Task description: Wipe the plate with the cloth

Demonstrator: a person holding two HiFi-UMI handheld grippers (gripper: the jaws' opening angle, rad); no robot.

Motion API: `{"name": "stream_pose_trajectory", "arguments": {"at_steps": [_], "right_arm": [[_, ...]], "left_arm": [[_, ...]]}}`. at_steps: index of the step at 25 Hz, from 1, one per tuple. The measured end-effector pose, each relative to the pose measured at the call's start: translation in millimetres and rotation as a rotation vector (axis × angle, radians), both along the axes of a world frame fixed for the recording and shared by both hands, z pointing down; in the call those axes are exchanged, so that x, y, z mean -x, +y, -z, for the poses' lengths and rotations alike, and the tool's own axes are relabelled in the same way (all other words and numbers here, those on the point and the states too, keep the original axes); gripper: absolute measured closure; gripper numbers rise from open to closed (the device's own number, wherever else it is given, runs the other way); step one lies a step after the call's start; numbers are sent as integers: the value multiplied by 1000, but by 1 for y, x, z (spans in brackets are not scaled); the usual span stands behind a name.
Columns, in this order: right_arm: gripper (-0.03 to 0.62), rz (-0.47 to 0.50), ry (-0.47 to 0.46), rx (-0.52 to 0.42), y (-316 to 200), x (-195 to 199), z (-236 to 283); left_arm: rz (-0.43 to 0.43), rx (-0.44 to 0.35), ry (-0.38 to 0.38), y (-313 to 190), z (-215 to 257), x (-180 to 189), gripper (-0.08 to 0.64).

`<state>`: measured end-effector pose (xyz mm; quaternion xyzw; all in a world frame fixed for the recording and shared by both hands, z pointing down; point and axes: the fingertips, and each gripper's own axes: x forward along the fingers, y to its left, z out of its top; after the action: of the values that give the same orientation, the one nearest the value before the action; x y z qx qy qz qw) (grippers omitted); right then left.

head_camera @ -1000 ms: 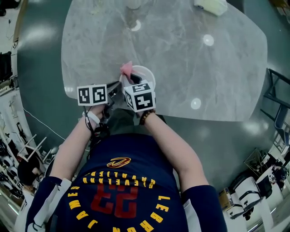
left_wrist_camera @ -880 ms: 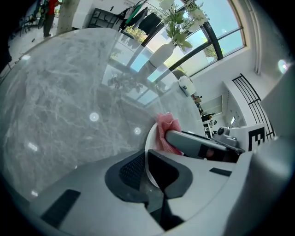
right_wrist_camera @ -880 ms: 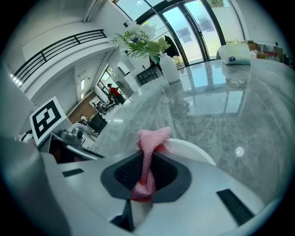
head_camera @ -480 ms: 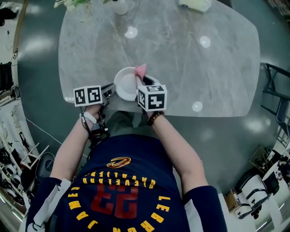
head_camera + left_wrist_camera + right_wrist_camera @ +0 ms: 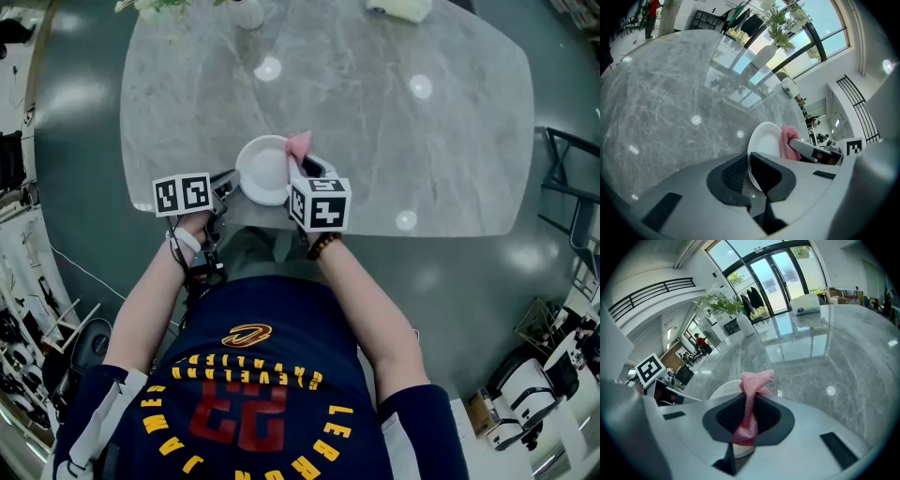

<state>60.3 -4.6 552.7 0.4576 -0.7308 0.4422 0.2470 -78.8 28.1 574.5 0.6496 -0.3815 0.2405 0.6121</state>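
Note:
A white plate point(image 5: 262, 169) is held tilted over the near edge of the marble table, its rim clamped in my left gripper point(image 5: 228, 185). In the left gripper view the plate point(image 5: 765, 145) stands on edge between the jaws of the left gripper point(image 5: 749, 174). My right gripper point(image 5: 306, 171) is shut on a pink cloth point(image 5: 299, 143), and the cloth rests against the plate's right edge. The right gripper view shows the cloth point(image 5: 753, 394) bunched and sticking up out of the right gripper point(image 5: 747, 420), with the plate point(image 5: 723, 391) just behind to the left.
The grey marble table point(image 5: 394, 103) stretches ahead. A white vase with green plants point(image 5: 246, 11) stands at its far edge, and a white box point(image 5: 401, 8) at the far right. A dark metal rack point(image 5: 572, 178) stands on the floor to the right.
The pink cloth in my right gripper moved from the plate's left side to its right edge, and the plate shifted slightly left in the head view.

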Motion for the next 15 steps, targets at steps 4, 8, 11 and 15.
{"name": "stream_pose_trajectory", "arguments": {"at_steps": [4,8,11,15], "right_arm": [[552,67,10,-44,-1,23,13],[551,189,-5,-48,7,68,11],[552,245,-10,-42,12,94,6],[552,283,7,-38,19,107,3]], "left_arm": [[-3,-15,15,-2,3,-3,534],[-9,-18,30,-1,2,-5,534],[-13,-18,36,0,1,-8,534],[-9,-22,28,1,0,-9,534]]}}
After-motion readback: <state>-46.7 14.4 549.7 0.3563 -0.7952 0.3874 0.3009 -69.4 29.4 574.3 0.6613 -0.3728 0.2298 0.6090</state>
